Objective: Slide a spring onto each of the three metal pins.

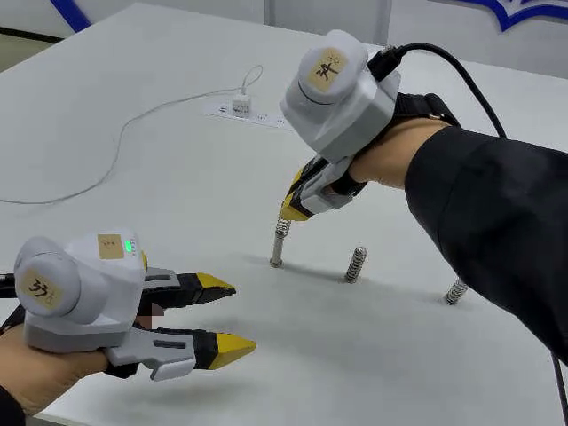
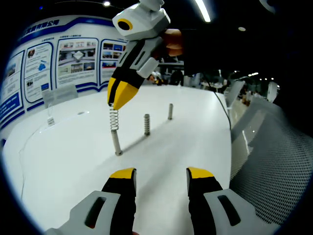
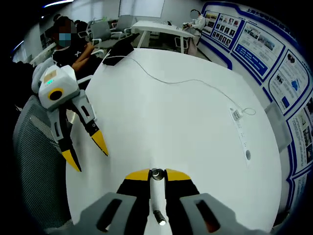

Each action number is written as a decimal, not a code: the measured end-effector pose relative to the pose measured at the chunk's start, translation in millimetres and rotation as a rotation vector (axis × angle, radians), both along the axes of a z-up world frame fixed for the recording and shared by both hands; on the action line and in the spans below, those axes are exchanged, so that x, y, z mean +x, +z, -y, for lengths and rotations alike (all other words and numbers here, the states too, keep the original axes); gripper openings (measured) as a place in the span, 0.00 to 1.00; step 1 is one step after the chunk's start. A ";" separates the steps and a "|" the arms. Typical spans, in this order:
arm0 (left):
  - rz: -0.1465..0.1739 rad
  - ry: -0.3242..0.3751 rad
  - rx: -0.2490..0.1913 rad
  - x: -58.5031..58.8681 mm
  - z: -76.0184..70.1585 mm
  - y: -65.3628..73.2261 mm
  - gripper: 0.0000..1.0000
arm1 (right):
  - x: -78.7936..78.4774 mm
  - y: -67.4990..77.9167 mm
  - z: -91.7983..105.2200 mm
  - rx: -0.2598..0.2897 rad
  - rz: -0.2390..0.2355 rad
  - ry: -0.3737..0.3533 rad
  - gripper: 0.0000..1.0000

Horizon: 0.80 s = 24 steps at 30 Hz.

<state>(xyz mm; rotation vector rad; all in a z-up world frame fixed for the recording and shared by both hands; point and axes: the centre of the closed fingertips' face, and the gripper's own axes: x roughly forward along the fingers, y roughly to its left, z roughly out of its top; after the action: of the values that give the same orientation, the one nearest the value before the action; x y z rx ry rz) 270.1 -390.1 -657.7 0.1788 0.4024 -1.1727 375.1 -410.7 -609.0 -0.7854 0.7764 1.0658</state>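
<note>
Tabletop: white tabletop (image 1: 177,204) that carries everything; its edge looks curved in both gripper views.
Power strip: a white power strip (image 1: 251,114) lies flat at the back, beyond the pins and well apart from them. A white plug (image 1: 240,106) sits in it, and a thin white cable (image 1: 115,151) trails off to the left across the surface.
Sleeve: the dark sleeve (image 1: 497,222) of the right arm crosses the right of the head view. It hides the tabletop under it, and its edge runs just beside the right-hand spring.
Surroundings: wall posters (image 2: 78,58) and a mesh chair back (image 2: 274,161) show in the left gripper view. A seated person (image 3: 73,46) shows past the far edge in the right gripper view.
Pins: three, upright, in a row, spaced apart.
Left-hand pin (image 1: 277,255): the lower shaft is bare. The held spring (image 1: 282,229) sits over the upper part only.
Middle spring (image 1: 356,264): on its pin, with coils along nearly the whole height.
Right-hand spring (image 1: 456,291): on its pin, coils down to the base.
Right gripper (image 1: 289,213): above the left-hand pin, angled down. The yellow-tipped fingers pinch the top of the held spring from both sides. Its own view looks straight down the pin's axis.
Left gripper (image 1: 241,317): low over the near left of the tabletop, well apart from the pins and pointing toward them. The fingers are spread wide, with nothing between them.
</note>
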 end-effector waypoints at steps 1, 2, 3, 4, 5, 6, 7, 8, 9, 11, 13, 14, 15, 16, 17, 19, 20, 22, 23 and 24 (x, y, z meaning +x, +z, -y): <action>-0.001 0.000 -0.001 0.0 0.2 -0.1 0.42 | 0.4 -0.5 -0.5 0.000 -0.002 -0.001 0.11; -0.001 0.000 -0.001 0.1 0.2 -0.1 0.42 | 0.7 -0.7 -1.1 0.000 -0.003 0.000 0.11; -0.001 0.000 -0.001 0.1 0.2 -0.2 0.42 | 1.0 -1.0 -1.6 0.000 -0.004 0.000 0.11; -0.001 0.000 -0.001 0.2 0.0 -0.3 0.42 | 1.1 -2.1 -2.4 -0.001 -0.008 0.001 0.11; -0.003 0.000 -0.001 0.2 -0.2 -0.4 0.42 | 1.2 -3.2 -2.9 -0.002 -0.011 0.001 0.11; -0.003 0.001 0.000 0.2 -0.6 -0.6 0.42 | 1.6 -5.5 -3.2 -0.007 -0.014 0.002 0.11; -0.003 0.002 0.000 0.4 -0.9 -0.9 0.42 | 1.6 -7.1 -3.1 -0.010 -0.017 0.002 0.11; -0.003 0.003 0.000 0.4 -1.2 -1.0 0.42 | 1.5 -8.7 -3.2 -0.013 -0.022 0.002 0.11; -0.005 0.004 -0.001 0.4 -1.4 -1.1 0.42 | 2.0 -10.8 -3.3 -0.017 -0.023 0.002 0.11; -0.006 0.006 0.000 0.2 -1.8 -1.7 0.42 | 2.7 -14.2 -3.7 -0.020 -0.030 -0.001 0.11; -0.008 0.006 0.000 -0.1 -1.8 -2.2 0.42 | 3.0 -17.3 -4.1 -0.024 -0.035 -0.002 0.11; -0.009 0.006 0.000 -0.2 -1.8 -2.5 0.42 | 3.1 -19.8 -4.3 -0.030 -0.037 -0.002 0.12; -0.009 0.007 0.000 -0.2 -1.9 -2.6 0.42 | 2.9 -21.6 -4.6 -0.033 -0.039 -0.002 0.12; -0.009 0.008 0.000 -0.2 -2.0 -2.7 0.42 | 2.6 -23.3 -4.7 -0.038 -0.041 -0.001 0.12; -0.009 0.009 0.000 0.0 -2.3 -2.7 0.42 | 2.3 -25.5 -4.8 -0.047 -0.040 0.003 0.12; -0.011 0.011 0.000 0.4 -2.8 -3.0 0.42 | 2.5 -28.4 -5.0 -0.056 -0.039 0.007 0.12; -0.011 0.012 0.001 0.6 -3.1 -3.2 0.42 | 2.9 -29.3 -4.9 -0.058 -0.041 0.005 0.12; -0.013 0.013 0.001 1.0 -3.5 -3.7 0.42 | 3.8 -31.8 -5.0 -0.059 -0.047 0.001 0.12; -0.014 0.014 0.001 1.2 -3.7 -3.9 0.42 | 3.8 -33.3 -5.1 -0.060 -0.052 -0.001 0.12; -0.014 0.015 0.002 1.5 -3.9 -4.4 0.42 | 3.6 -35.8 -5.3 -0.065 -0.054 0.000 0.12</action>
<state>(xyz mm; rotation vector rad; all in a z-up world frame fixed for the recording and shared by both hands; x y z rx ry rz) 271.6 -386.1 -662.2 0.1689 0.4170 -1.1597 378.6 -405.4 -644.8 -0.8140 0.8605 1.0701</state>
